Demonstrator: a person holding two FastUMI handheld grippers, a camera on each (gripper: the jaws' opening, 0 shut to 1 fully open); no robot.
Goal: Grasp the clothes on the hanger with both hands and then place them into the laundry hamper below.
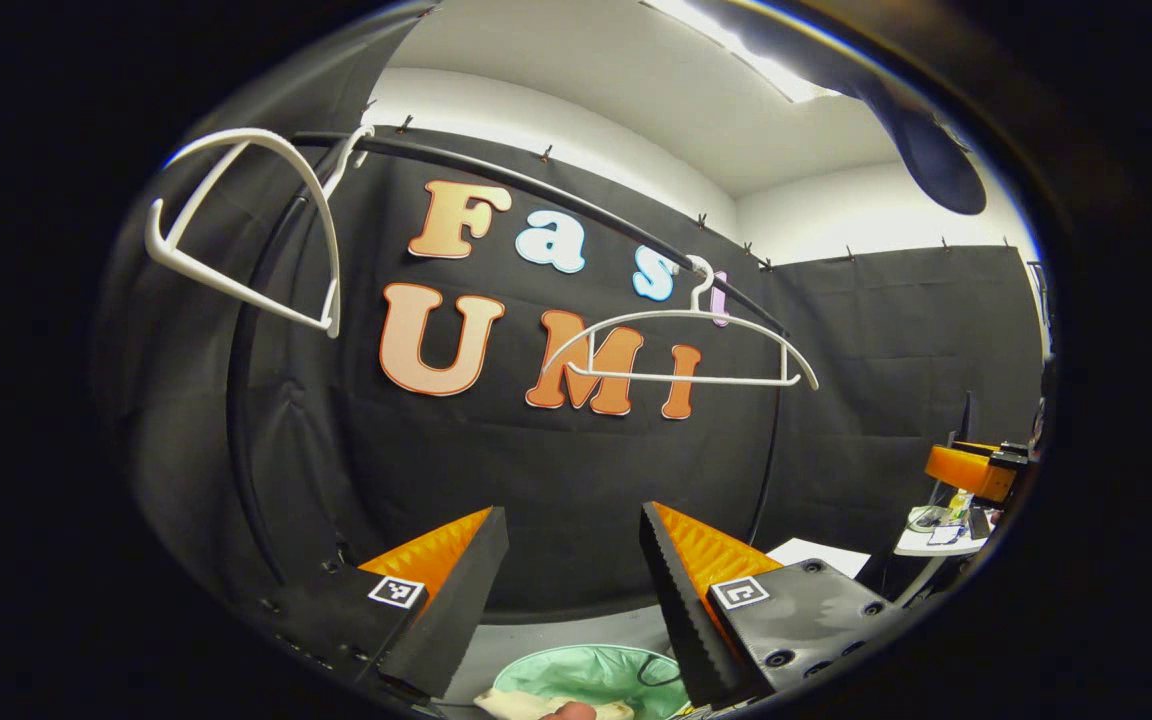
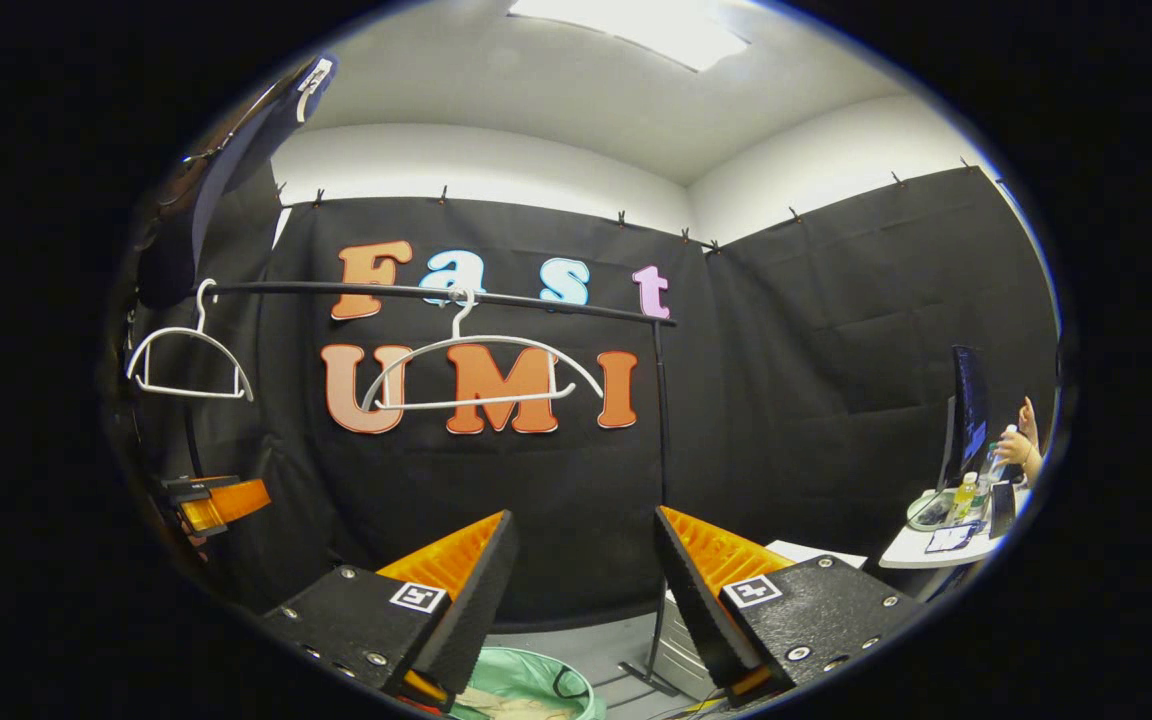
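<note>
My left gripper point(image 1: 566, 580) is wide open and holds nothing; my right gripper point(image 2: 581, 590) is wide open too, with nothing in it. Two bare white hangers point(image 2: 481, 370) hang on the black rail point(image 2: 436, 292) up at twelve o'clock; the cream clothes point(image 1: 536, 706) lie in the green laundry hamper point(image 1: 596, 675) down at six o'clock, below my fingers.
</note>
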